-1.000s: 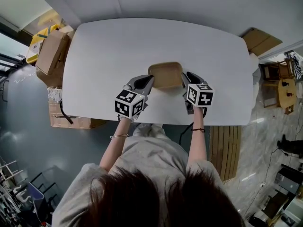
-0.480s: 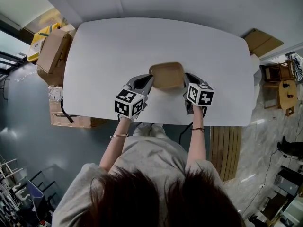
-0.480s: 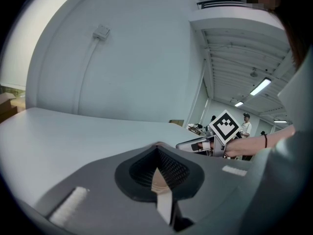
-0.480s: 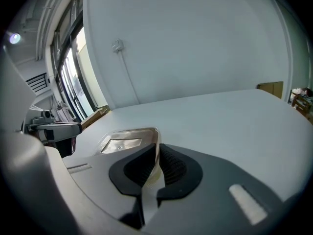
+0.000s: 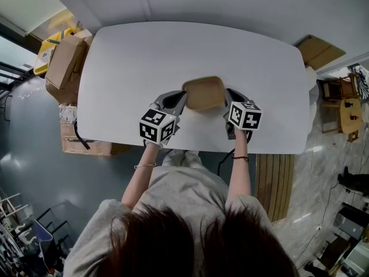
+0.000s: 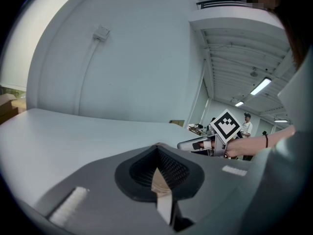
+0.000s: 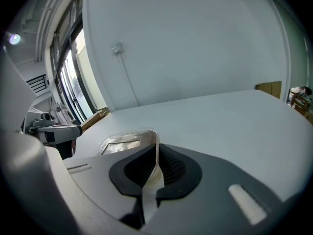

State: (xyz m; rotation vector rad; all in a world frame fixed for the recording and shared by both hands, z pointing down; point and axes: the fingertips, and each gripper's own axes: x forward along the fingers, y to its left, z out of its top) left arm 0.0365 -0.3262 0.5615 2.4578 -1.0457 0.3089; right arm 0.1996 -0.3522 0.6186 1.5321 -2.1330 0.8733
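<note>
– Tan tray (image 5: 203, 92): where is it?
– On the near half of the white surface (image 5: 144, 56), about mid-width, just ahead of the person and between the two grippers. It's shallow and rectangular with rounded corners. The long side runs left-right in the head view.
– Left gripper (image 5: 181, 99)?
– Clenched on the tray's left rim. The left gripper view shows a thin strip of rim (image 6: 161, 190) pinched between the ribbed pads (image 6: 172, 169), with the jaws closed down onto it.
– Right gripper (image 5: 227, 98)?
– Same on the opposite rim: jaws clamped on a thin pale edge (image 7: 155, 175). Beyond them the tray's flat inside (image 7: 122, 142) shows, with a glossy, translucent-looking lip around it.
– Resting or lifted?
– Can't tell whether the base touches the surface. It sits roughly level.
– How do the grippers sit relative to each other?
– Both angle inward with the tray between them, and each marker cube (image 5: 157, 126) is on the person's side. Each gripper shows side-on in the other's camera: the right one (image 6: 200, 144) with the hand (image 6: 244, 146) behind it, the left one (image 7: 54, 129) at frame left.
– Surroundings?
– Cardboard boxes (image 5: 64, 62) sit off the surface's left end. A flat cardboard sheet (image 5: 316, 49) lies off the far right corner, and wooden furniture (image 5: 346, 105) stands farther right. The white wall behind carries a small box with a cable (image 6: 101, 32). Windows (image 7: 78, 77) show at the left of the right gripper view. Standing people (image 6: 246, 124) show far back in the left gripper view.
</note>
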